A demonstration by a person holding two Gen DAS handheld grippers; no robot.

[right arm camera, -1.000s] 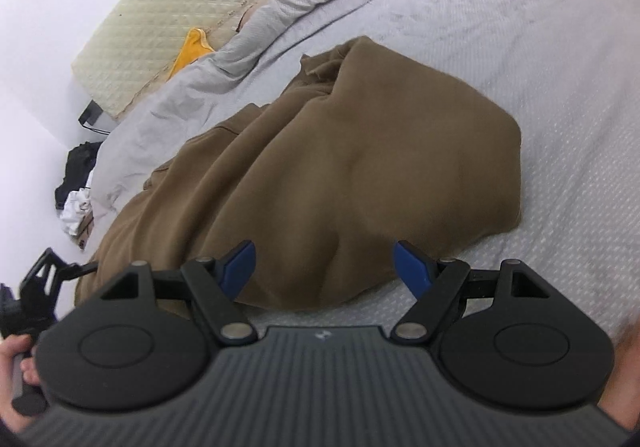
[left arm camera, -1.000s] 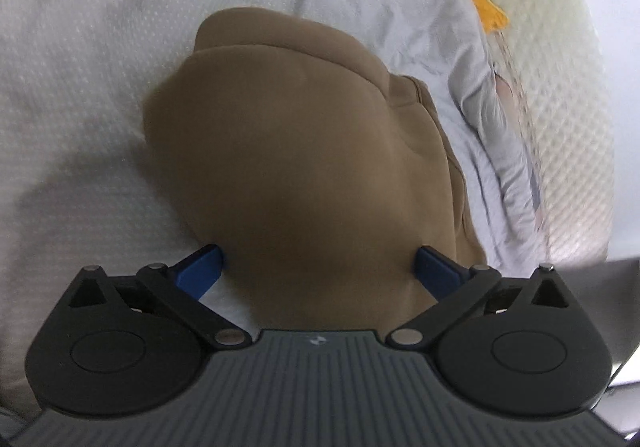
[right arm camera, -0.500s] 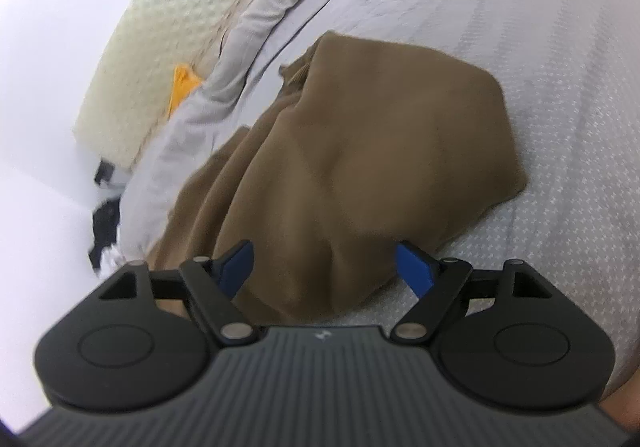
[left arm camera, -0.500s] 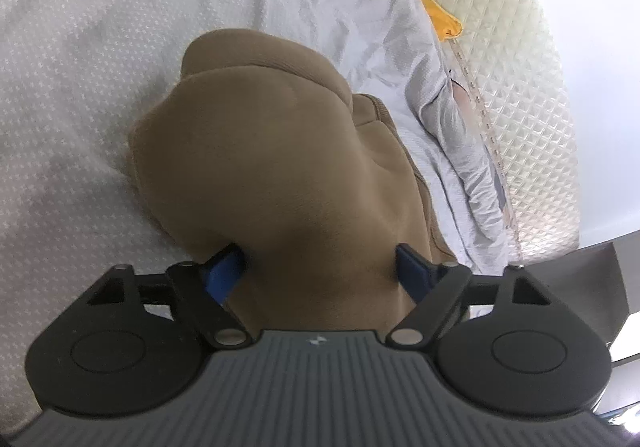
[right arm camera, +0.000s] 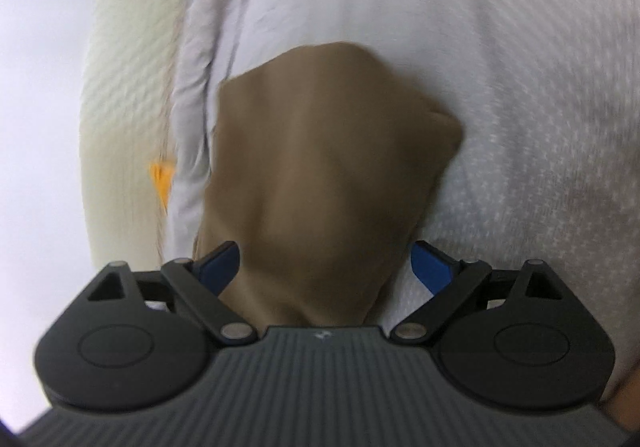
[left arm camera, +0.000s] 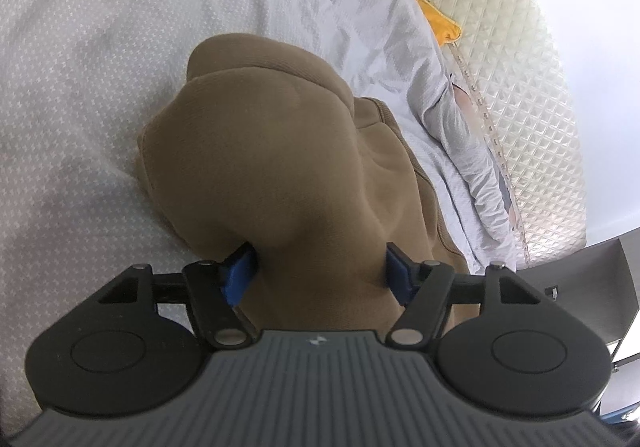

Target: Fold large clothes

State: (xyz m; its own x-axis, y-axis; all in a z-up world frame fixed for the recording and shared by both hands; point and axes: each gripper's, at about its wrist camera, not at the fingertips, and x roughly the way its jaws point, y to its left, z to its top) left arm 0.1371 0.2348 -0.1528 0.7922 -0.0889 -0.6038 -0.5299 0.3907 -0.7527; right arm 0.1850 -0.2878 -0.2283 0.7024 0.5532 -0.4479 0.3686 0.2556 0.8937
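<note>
**Fingers at the brown garment: one pair closing, one pair opening**

Fingers, left gripper (left arm camera: pixel 319 271): blue pads (left arm camera: pixel 238 277) are seen either side of a raised bunch of the brown sweatshirt (left arm camera: pixel 280 167). The jaws are closing with cloth between them; the left pad appears to touch the fabric, but a firm pinch is not yet shown.

Fingers, right gripper (right arm camera: pixel 326 267): jaws are spread wide and opening. The near end of the garment (right arm camera: pixel 320 167) lies between them; the right pad (right arm camera: pixel 432 267) stands clear of the cloth, over the sheet. Nothing is held. This view is blurred.

Item: thick knit garment, partly folded, laid on a pale grey bedsheet (left arm camera: pixel 100 47) near the quilted cream mattress edge (left arm camera: pixel 520 67). A ribbed hem is visible at the right side in the left wrist view.

Handling, as judged: soft, limp, fairly heavy for cloth, not slippery, not fragile. Sagging is to be expected when it is lifted. Hold is best taken at doubled edges or the hem, both layers pinched together, one corner per gripper.
</note>
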